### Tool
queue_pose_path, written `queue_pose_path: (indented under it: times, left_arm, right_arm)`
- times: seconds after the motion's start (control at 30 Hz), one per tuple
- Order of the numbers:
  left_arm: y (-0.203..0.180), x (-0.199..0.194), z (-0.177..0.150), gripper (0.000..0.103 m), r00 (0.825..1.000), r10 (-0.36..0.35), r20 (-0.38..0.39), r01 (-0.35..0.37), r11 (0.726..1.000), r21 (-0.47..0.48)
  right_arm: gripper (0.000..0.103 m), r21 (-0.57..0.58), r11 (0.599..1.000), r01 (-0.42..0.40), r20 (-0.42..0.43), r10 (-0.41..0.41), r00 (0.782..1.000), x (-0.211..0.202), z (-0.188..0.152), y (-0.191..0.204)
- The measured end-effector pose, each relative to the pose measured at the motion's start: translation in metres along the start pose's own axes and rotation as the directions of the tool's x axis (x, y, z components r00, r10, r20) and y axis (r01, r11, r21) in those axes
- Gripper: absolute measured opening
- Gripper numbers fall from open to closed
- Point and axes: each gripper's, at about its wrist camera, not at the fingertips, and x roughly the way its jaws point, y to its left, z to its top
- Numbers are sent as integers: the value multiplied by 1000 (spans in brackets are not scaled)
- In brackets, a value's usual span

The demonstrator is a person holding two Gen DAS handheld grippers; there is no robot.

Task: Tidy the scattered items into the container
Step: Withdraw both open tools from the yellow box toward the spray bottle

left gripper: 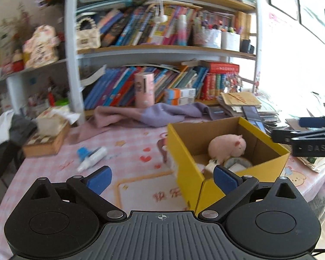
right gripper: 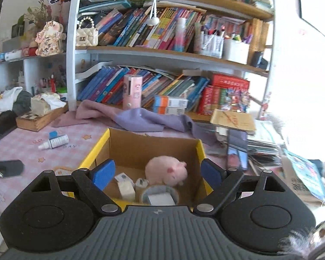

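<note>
A yellow cardboard box (left gripper: 184, 151) stands open on the pink checked tablecloth. Inside it lie a pink plush pig (left gripper: 226, 148), a tape roll (left gripper: 238, 162) and small white packets. My left gripper (left gripper: 161, 177) is open and empty, just short of the box's near corner. From above the box's front edge (right gripper: 145, 149), my right gripper (right gripper: 158, 173) looks in at the pig (right gripper: 165, 171) and tape roll (right gripper: 160, 189); it is open with nothing between its pads. A white spray bottle (left gripper: 93, 158) with a blue card lies on the cloth left of the box (right gripper: 54, 142).
A purple cloth (right gripper: 145, 119) is bunched behind the box, below a crowded bookshelf (right gripper: 162, 52). A pink cylinder (right gripper: 131, 93) stands on it. A wooden chess box (left gripper: 45, 143) sits at the left. Stacked papers and a phone (right gripper: 238, 149) fill the right side.
</note>
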Motion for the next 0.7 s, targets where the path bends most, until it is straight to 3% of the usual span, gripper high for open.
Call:
queue_pose_path:
  times: [0.3, 0.6, 0.7]
  left_arm:
    - [29, -39, -42, 102, 998, 24, -52, -26, 998, -48]
    - [41, -69, -75, 102, 990, 128, -61, -128, 992, 5]
    - [44, -76, -82, 102, 988, 129, -79, -130, 992, 1]
  right_arm:
    - [86, 74, 995, 60, -82, -54, 995, -44, -45, 31]
    - [86, 67, 998, -23, -182, 35, 983, -62, -73, 88]
    - [86, 43, 997, -68, -199, 75, 977, -63, -72, 105]
